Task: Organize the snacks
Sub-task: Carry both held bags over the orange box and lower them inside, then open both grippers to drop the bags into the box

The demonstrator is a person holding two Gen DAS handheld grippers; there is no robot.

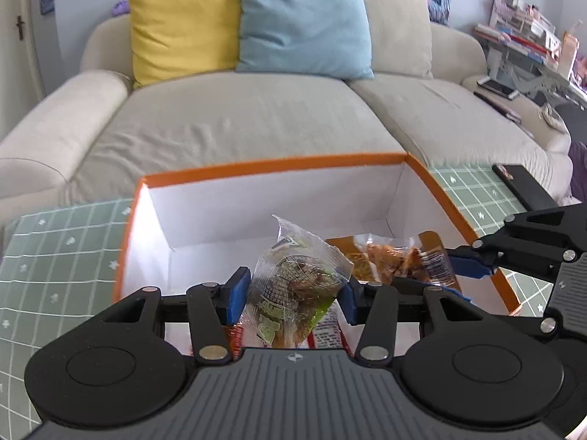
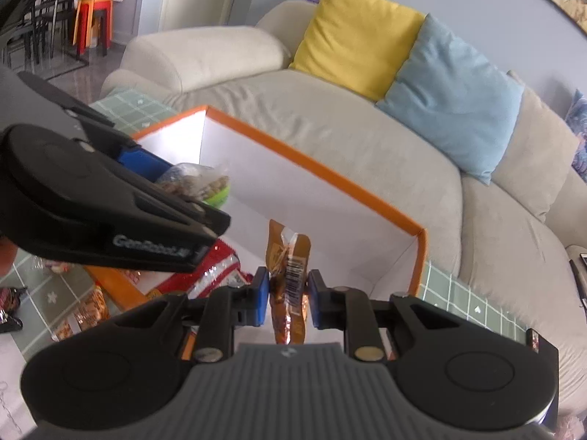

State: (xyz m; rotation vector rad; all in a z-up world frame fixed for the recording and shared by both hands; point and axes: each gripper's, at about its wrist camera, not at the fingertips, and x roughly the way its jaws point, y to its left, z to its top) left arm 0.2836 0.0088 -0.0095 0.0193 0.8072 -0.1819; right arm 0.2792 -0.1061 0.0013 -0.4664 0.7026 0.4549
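Note:
An orange-rimmed box with white inner walls point(image 1: 279, 198) stands on the green grid table; it also shows in the right wrist view point(image 2: 330, 198). My left gripper point(image 1: 291, 291) is shut on a clear green-printed snack packet point(image 1: 297, 278) and holds it over the box. My right gripper point(image 2: 286, 299) is shut on an orange-brown snack packet point(image 2: 290, 275), also above the box; that packet point(image 1: 400, 260) and the right gripper's fingers point(image 1: 473, 264) show at the right of the left wrist view. A red and silver packet point(image 2: 216, 271) lies in the box.
A beige sofa point(image 1: 256, 117) with yellow point(image 1: 183, 22) and blue point(image 1: 304, 25) cushions stands behind the table. Several snack packets point(image 2: 88, 311) lie on the green grid mat point(image 2: 55, 293) left of the box. A dark flat object point(image 1: 521, 183) lies at the table's far right.

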